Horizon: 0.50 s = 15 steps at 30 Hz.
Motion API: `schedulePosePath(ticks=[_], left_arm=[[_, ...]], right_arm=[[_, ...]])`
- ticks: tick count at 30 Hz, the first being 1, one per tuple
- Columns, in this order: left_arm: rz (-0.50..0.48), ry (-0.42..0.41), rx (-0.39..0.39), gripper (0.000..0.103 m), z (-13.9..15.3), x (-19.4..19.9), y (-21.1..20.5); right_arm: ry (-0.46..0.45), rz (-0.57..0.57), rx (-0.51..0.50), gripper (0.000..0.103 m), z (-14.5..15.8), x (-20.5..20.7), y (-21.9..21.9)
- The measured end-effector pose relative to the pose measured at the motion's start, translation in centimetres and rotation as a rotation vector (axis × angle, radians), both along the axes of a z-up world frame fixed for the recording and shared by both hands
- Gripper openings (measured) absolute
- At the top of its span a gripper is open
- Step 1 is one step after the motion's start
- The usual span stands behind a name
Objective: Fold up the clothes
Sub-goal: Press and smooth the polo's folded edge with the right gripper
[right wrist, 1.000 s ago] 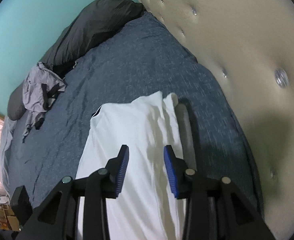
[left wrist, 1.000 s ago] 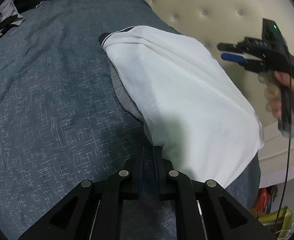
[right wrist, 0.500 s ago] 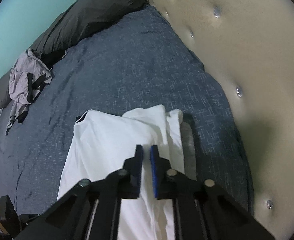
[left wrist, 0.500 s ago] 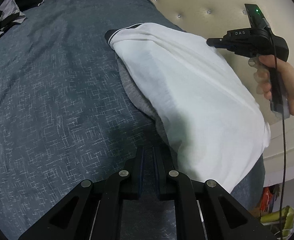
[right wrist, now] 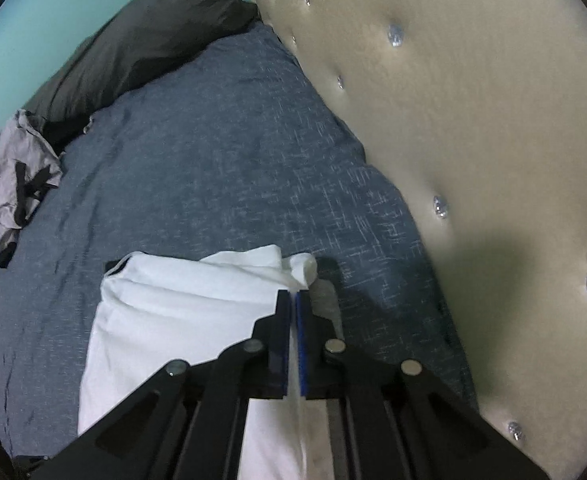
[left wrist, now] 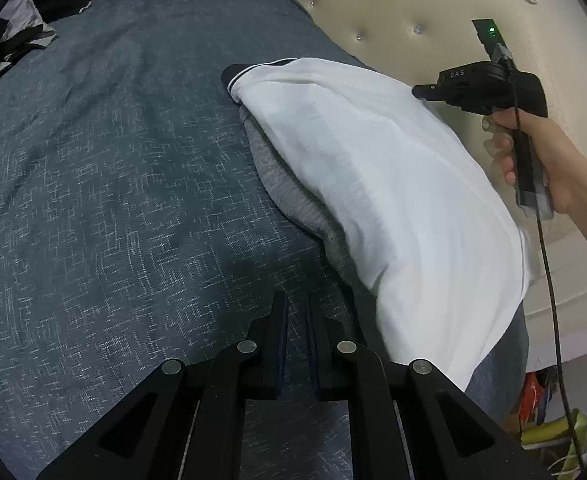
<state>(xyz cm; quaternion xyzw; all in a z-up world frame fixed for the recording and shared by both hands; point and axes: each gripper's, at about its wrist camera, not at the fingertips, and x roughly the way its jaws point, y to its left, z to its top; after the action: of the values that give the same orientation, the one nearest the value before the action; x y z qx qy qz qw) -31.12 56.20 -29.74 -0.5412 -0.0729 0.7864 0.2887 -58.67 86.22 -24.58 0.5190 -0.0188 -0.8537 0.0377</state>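
A folded white garment [left wrist: 373, 184] with a dark collar lies on top of a grey garment [left wrist: 289, 200], on the blue bedspread [left wrist: 113, 200] by the headboard. My left gripper [left wrist: 296, 300] is shut, with nothing between its fingers. It hangs over the bedspread just left of the stack's near end. A hand [left wrist: 553, 168] holds my right gripper [left wrist: 417, 91] at the stack's far edge. In the right wrist view the right gripper [right wrist: 295, 294] is shut, its tips at the bunched far corner of the white garment [right wrist: 173, 312]. I see no cloth pinched between the pads.
The cream tufted headboard [right wrist: 493, 120] stands close on the right. A dark duvet [right wrist: 141, 48] is heaped at the far end of the bed. A crumpled pale grey garment [right wrist: 17, 160] lies to the left. Past the bed's corner, colourful items [left wrist: 541, 400] lie on the floor.
My right gripper closed and came down from the air by the headboard to the white garment's far corner. The left gripper stayed shut and moved little.
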Motion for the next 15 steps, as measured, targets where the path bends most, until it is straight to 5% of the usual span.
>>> schedulePosePath(ticks=[10,15], left_arm=[[0.005,-0.014,0.003,0.010,-0.4,0.3,-1.1],[0.005,-0.019,0.016,0.010,-0.3,0.4,-1.1]], right_arm=[[-0.093,-0.030,0.007,0.002,-2.7,-0.5,0.4],[-0.064,-0.038,-0.020,0.003,-1.6,0.1,0.6]])
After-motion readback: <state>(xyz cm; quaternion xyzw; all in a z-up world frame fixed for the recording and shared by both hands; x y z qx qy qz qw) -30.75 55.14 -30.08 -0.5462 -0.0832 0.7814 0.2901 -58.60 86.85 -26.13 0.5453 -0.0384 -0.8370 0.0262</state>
